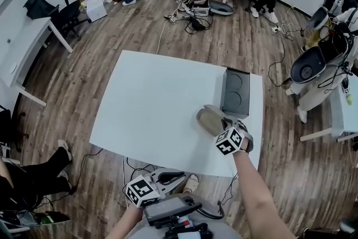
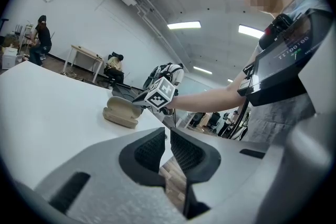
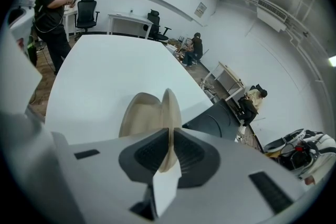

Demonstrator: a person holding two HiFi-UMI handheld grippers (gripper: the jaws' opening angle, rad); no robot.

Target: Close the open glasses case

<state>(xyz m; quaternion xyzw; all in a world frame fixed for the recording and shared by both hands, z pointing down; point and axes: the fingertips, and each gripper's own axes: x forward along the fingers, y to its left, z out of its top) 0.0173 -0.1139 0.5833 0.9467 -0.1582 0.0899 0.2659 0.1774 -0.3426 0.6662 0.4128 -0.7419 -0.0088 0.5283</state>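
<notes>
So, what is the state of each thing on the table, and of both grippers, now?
glasses case: open, lid standing up, resting on the table.
right gripper: shut on the lid.
left gripper: shut, holding nothing.
tray: flat on the table, nothing in it.
</notes>
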